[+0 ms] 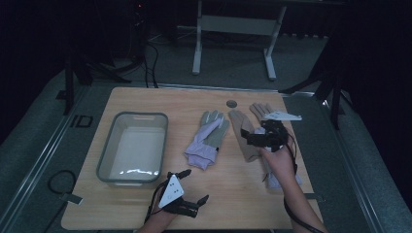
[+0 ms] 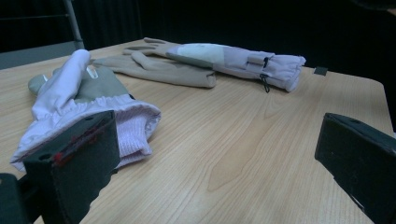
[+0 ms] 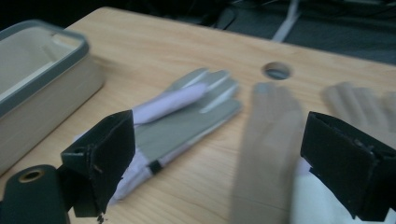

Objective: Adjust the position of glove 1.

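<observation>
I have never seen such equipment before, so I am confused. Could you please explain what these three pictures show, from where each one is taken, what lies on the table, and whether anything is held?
There is no robot here. A person holds a two-jaw tool in each hand: the left tool and the right tool.

The high view looks down from above the wooden table. The other two pictures come from small cameras riding on each tool, so its black jaws rise from the bottom.

On the table lie a grey tub, a lilac and grey glove, and a beige glove beside another glove partly under the right hand.

Both tools stand open and hold nothing. The right tool hovers over the beige glove.
</observation>
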`<act>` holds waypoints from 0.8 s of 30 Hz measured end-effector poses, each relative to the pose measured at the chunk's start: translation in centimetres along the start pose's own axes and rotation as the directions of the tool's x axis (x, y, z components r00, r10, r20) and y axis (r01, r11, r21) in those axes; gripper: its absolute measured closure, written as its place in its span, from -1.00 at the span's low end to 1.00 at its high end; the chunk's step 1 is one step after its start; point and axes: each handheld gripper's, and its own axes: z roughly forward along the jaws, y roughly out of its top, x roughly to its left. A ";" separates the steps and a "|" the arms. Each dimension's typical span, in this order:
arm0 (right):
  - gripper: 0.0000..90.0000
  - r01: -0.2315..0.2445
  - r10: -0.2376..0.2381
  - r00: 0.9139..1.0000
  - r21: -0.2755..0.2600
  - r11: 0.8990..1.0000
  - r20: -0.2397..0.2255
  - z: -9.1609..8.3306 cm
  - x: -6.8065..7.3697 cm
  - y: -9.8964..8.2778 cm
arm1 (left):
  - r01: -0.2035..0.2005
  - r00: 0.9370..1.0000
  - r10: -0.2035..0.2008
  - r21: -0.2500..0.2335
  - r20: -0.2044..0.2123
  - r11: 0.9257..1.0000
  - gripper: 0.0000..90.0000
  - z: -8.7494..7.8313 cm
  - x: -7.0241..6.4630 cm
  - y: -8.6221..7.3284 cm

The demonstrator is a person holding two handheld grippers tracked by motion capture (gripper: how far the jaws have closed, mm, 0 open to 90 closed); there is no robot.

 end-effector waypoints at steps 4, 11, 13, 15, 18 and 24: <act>-0.70 0.010 -0.009 0.999 0.039 0.999 -0.038 2.2 1.3 0.2 | 0.001 1.000 -0.001 0.000 0.003 1.000 -1.00 0.0 0.0 0.0; -0.62 0.053 -0.049 0.997 0.082 0.995 -0.053 5.4 3.3 0.2 | 0.003 1.000 -0.003 -0.001 0.007 1.000 -1.00 0.0 0.0 0.0; -0.55 0.045 -0.039 0.997 0.094 0.995 -0.066 7.2 4.2 0.2 | 0.002 1.000 -0.002 -0.002 0.006 1.000 -1.00 0.0 0.0 0.0; -0.51 0.038 -0.031 0.997 0.098 0.995 -0.071 7.7 4.5 0.2 | 0.001 1.000 -0.001 0.000 0.006 1.000 -1.00 0.0 0.1 0.0; -0.44 0.026 -0.018 0.998 0.130 0.991 -0.062 10.0 5.4 0.1 | 0.004 1.000 -0.004 -0.001 0.006 1.000 -1.00 0.0 0.1 0.0; -0.37 0.016 -0.007 0.999 0.190 0.982 -0.050 13.2 6.5 -0.8 | 0.001 1.000 -0.001 -0.002 0.005 1.000 -1.00 0.0 0.0 0.0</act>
